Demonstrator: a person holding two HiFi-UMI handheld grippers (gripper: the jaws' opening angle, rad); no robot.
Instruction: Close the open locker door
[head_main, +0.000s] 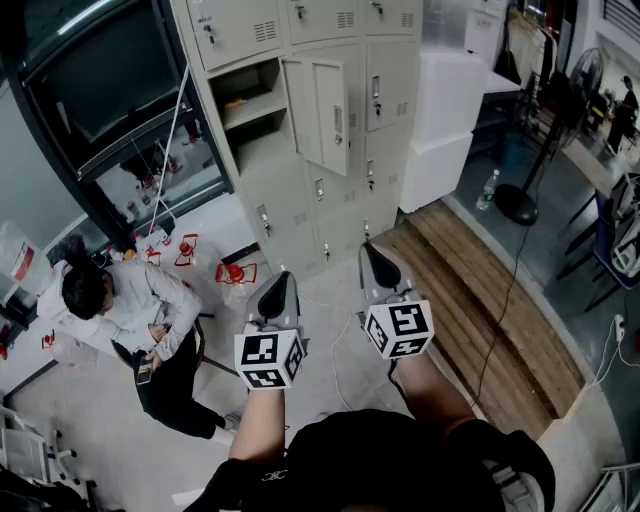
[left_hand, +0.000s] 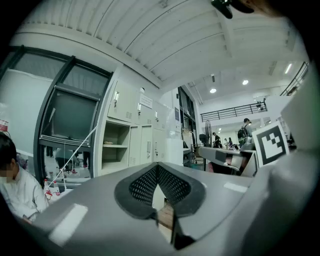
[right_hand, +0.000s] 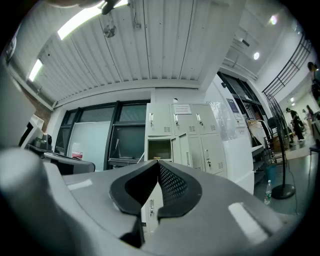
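The grey locker bank (head_main: 330, 190) stands ahead of me. One locker is open: its two-shelf compartment (head_main: 245, 105) shows, and its door (head_main: 322, 112) hangs swung out to the right. The same opening appears as compartment (right_hand: 159, 149) in the right gripper view and compartment (left_hand: 114, 146) in the left gripper view. My left gripper (head_main: 283, 280) and right gripper (head_main: 371, 250) are held side by side well short of the lockers, touching nothing. On both, the jaws meet at the tip, left gripper (left_hand: 157, 165) and right gripper (right_hand: 158, 162), with nothing between them.
A person (head_main: 125, 305) in a white top sits on the floor at my left. Red objects (head_main: 236, 272) lie on the floor before the lockers. A white cabinet (head_main: 445, 120) stands right of the lockers, beyond it a pedestal fan (head_main: 535, 160) and a wooden platform (head_main: 490, 310).
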